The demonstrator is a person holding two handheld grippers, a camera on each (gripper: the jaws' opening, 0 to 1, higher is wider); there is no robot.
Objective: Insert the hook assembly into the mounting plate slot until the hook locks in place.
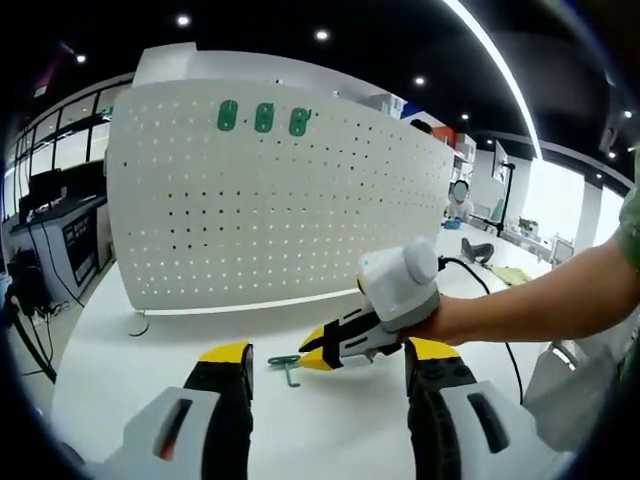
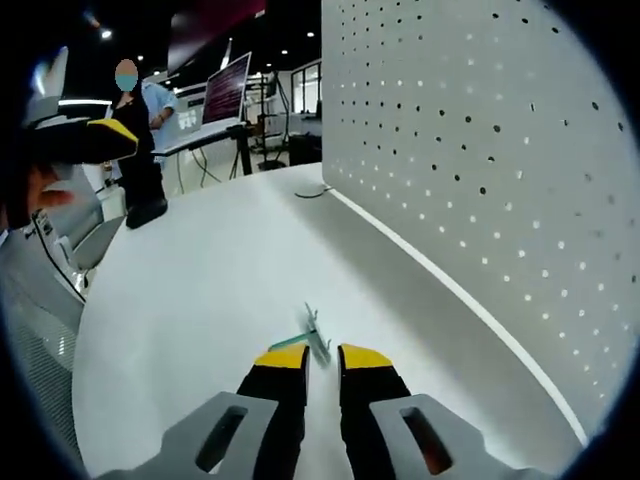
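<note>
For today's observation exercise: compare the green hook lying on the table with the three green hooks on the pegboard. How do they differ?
The green hook on the table lies flat and loose, while the three green hooks on the pegboard sit mounted upright near the pegboard's top. The table hook lies just in front of the right gripper; the mounted hooks are far from both grippers. All share the green colour.

This looks like an open-plan lab or engineering workspace. A white round-edged table (image 1: 110,370) carries a large upright white pegboard (image 1: 270,200). Beyond it, recessed spotlights (image 1: 321,35) dot a dark ceiling above desks with monitors (image 2: 227,90), trailing cables (image 1: 40,270) and shelving (image 1: 440,135). A standing person (image 2: 135,130) is visible at another bench in the background.
</note>
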